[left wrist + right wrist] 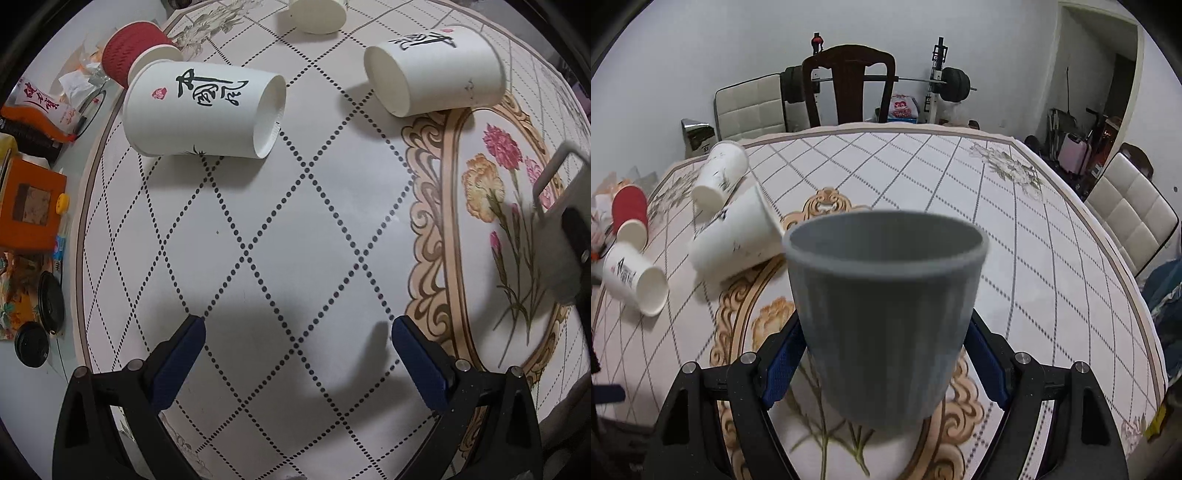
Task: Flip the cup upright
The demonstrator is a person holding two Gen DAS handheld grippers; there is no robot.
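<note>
Grey cup (886, 314): we see it mouth up between the right tool (886, 365) pads, clenched low on its ribbed wall, above the bench (1034, 221).
Handling: we judge it light, stiff, not fragile; ribs aid grip.
Left tool (297, 354): released, holding nothing.

Your left gripper (297, 343) hangs wide open, holding nothing; your right gripper (884, 354) is clamped on the grey cup (886, 314), rim toward 12 o'clock.
</note>
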